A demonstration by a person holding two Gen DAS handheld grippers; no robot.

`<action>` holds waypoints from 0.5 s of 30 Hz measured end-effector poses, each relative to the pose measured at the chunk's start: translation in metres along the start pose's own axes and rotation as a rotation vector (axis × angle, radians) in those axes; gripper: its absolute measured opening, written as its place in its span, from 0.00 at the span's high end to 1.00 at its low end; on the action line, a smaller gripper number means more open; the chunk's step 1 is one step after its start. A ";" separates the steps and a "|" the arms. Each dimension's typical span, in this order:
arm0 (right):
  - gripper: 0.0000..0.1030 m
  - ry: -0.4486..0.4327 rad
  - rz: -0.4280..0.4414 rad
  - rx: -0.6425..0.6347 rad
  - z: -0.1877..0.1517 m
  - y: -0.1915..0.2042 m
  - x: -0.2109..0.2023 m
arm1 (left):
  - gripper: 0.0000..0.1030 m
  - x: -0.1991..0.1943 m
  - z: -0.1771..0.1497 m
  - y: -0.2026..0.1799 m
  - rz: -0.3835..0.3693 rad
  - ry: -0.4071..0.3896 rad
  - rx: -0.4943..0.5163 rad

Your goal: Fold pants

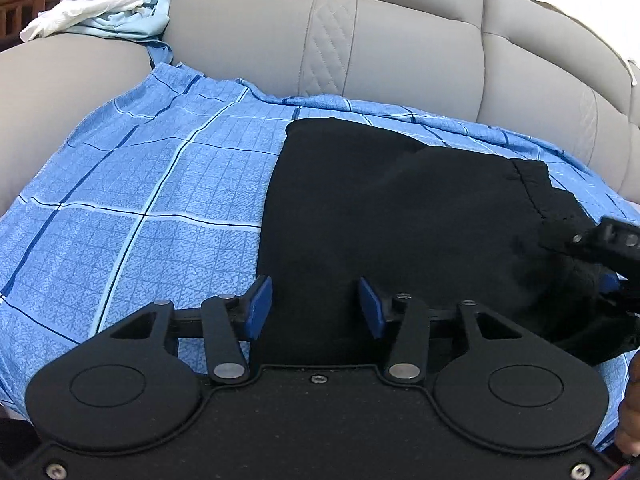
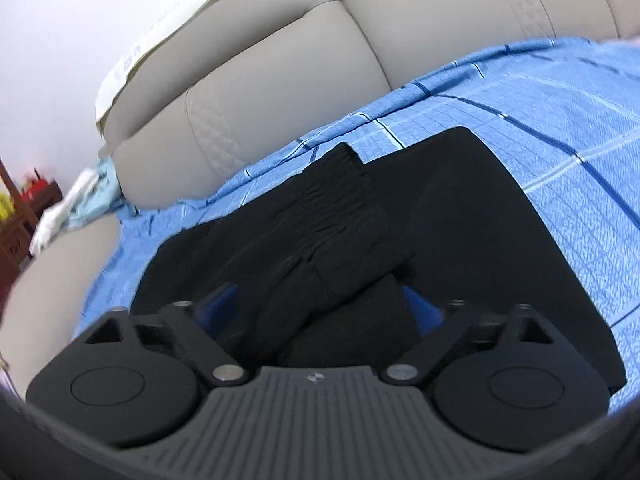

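Black pants (image 1: 380,216) lie folded into a compact bundle on a blue checked sheet (image 1: 132,184) spread over the seat of a grey sofa (image 1: 392,44). My left gripper (image 1: 316,306) hangs low over the near left edge of the bundle, its blue-padded fingers (image 1: 256,308) parted partway with black cloth showing in the gap; neither pad presses on it. In the right wrist view, my right gripper (image 2: 320,304) reaches into the pants (image 2: 400,216) near the gathered elastic waistband (image 2: 336,196), which lies across the top of the fold. A thick roll of black fabric sits between its blue pads (image 2: 420,308), which stand fairly wide; I cannot tell whether they squeeze the cloth or only flank it. From the left wrist view, that right gripper (image 1: 608,264) shows at the bundle's right edge. White and pale blue cloths (image 1: 100,12) are heaped on the sofa's armrest, well apart from the pants.
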State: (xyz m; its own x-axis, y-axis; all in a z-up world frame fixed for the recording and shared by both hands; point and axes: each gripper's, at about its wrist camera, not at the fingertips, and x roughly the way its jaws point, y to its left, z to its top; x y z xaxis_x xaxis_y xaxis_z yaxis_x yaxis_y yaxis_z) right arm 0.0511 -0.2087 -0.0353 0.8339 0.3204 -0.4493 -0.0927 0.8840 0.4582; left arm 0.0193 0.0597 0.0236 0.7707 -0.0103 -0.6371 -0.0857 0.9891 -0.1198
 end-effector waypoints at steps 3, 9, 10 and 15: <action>0.55 0.014 -0.018 -0.002 0.005 0.002 0.002 | 0.56 0.000 0.000 -0.001 0.007 0.012 0.000; 0.81 -0.184 -0.157 -0.248 0.008 0.025 -0.045 | 0.61 -0.023 0.004 -0.009 -0.055 0.026 0.004; 0.81 -0.196 -0.174 -0.285 0.004 0.027 -0.050 | 0.61 -0.025 0.002 -0.012 -0.054 0.031 0.025; 0.57 -0.069 -0.285 -0.345 -0.020 0.010 -0.042 | 0.61 -0.027 -0.012 -0.019 -0.057 0.073 0.090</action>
State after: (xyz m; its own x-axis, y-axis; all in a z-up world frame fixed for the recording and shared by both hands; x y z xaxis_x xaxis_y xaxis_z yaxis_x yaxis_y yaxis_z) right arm 0.0041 -0.2063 -0.0270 0.8859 0.0347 -0.4626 -0.0202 0.9991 0.0361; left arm -0.0074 0.0394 0.0333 0.7245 -0.0739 -0.6853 0.0163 0.9958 -0.0901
